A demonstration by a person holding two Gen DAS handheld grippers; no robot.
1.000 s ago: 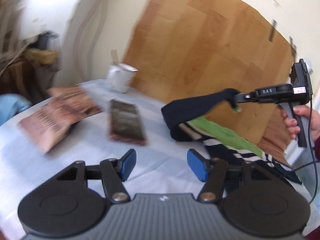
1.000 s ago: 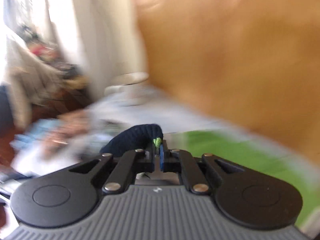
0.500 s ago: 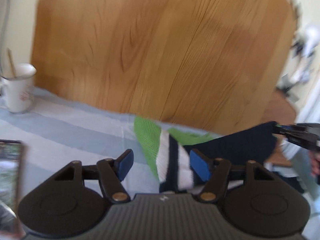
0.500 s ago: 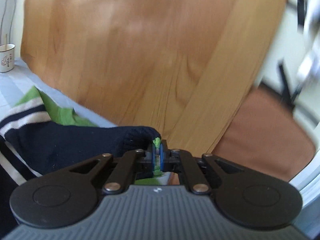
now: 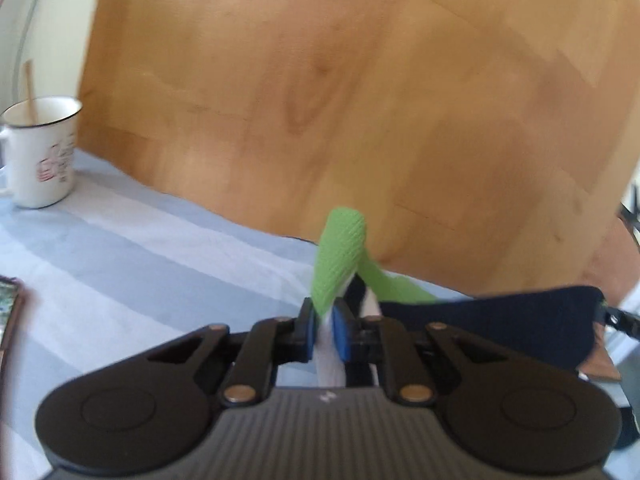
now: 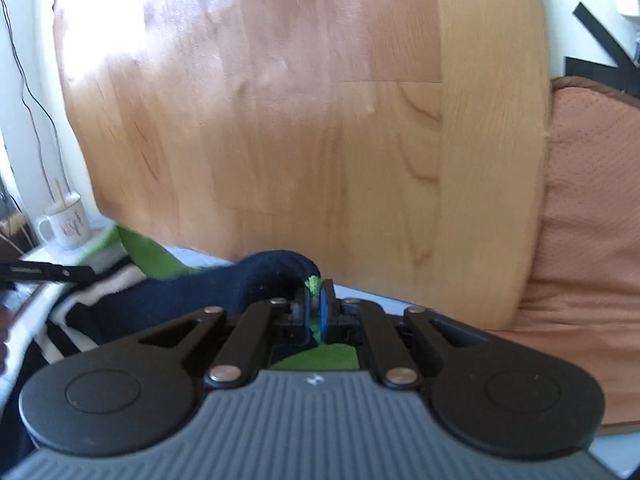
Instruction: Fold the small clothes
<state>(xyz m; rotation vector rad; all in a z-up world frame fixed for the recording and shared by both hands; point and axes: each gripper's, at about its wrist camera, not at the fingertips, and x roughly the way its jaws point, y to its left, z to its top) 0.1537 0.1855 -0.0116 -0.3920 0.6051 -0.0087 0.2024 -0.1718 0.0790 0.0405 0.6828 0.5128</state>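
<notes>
One garment [image 5: 488, 322], one mug [image 5: 42, 152] on surface [image 5: 132, 240]. Left hand-held gripper [image 5: 325, 330] just closed, pinching green-white end; right hand-held gripper [image 6: 316, 316] clamped tight on navy end – garment stretched between, above surface.

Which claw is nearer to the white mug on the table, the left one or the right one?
Left. The left claw, shut on the garment's green and white end, is nearer the mug. The right claw, gripping the garment's navy end, is beyond it, farther from the mug.
</notes>
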